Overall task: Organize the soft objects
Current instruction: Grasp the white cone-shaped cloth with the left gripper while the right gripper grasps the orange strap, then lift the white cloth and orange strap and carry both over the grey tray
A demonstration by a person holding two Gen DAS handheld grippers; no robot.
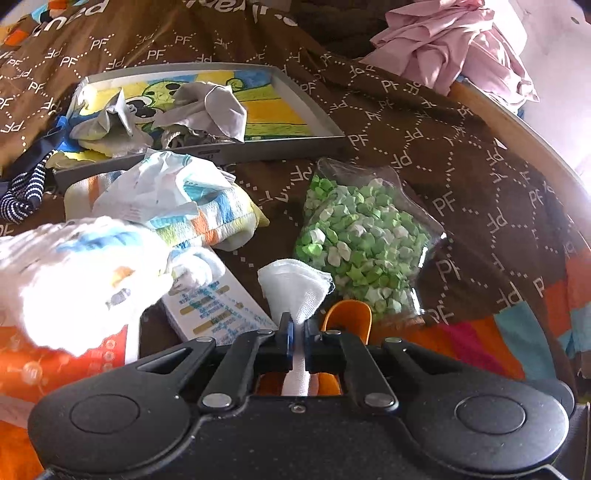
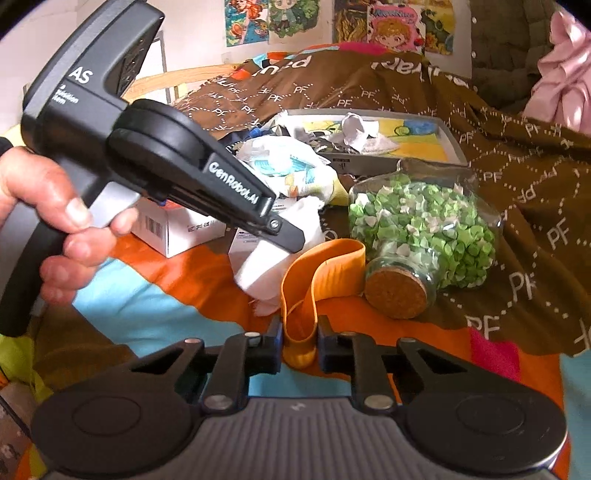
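Left tool (image 1: 295, 328) pinches white cloth (image 1: 295, 288) pointing forward; right tool (image 2: 300, 341) clamps upright orange band (image 2: 317, 273).

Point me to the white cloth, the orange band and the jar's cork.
white cloth (image 1: 295, 286), left wrist view, its bunched top.
orange band (image 2: 325, 267), right wrist view, its upper loop.
cork (image 2: 397, 295), right wrist view, its flat end.

We are in a home bedroom — a bed (image 2: 192, 75) under a brown printed blanket (image 2: 517, 158), cartoon posters (image 2: 391, 22) on the wall, pink clothing (image 1: 454, 48) heaped nearby.
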